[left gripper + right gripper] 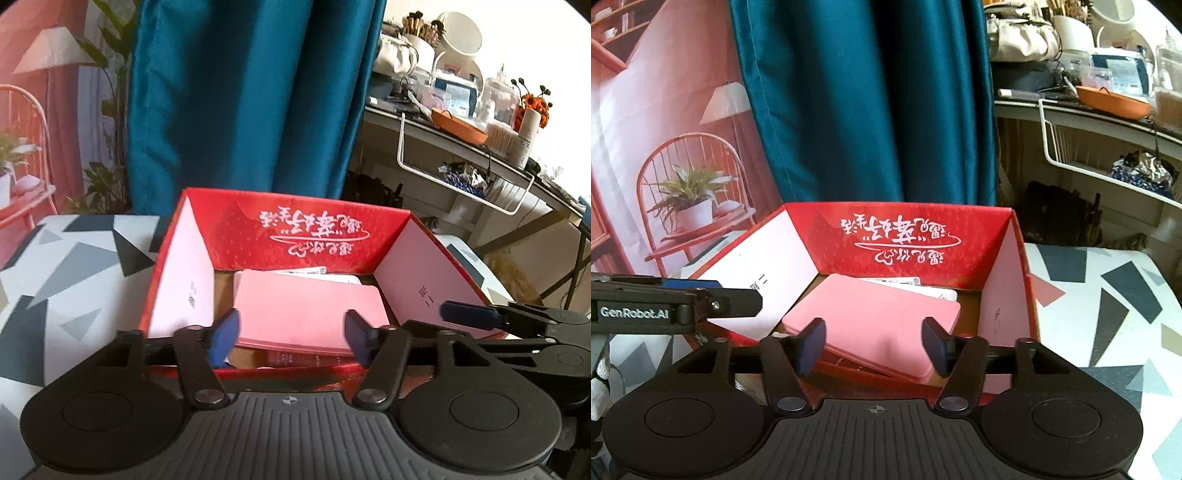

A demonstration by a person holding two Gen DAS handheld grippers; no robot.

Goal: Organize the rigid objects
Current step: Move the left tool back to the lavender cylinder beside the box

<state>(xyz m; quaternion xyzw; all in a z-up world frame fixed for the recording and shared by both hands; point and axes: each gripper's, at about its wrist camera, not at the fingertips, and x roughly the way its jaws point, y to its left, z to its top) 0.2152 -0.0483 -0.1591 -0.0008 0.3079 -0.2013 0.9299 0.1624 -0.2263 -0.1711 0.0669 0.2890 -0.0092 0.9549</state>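
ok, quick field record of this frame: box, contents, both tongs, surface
box: red cardboard box, flaps up, white script printed on its inner far wall
contents: pink flat case lying on top, tilted; white items partly hidden beneath it
left tongs: open, at the box's near edge, holding nothing
right tongs: open, at the box's near edge, holding nothing
surface: geometric-print cloth under the box
backdrop: teal curtain behind the box

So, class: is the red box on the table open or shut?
Open. The red box has its flaps standing up, and both wrist views look straight into it, where a pink case lies on top of other items.
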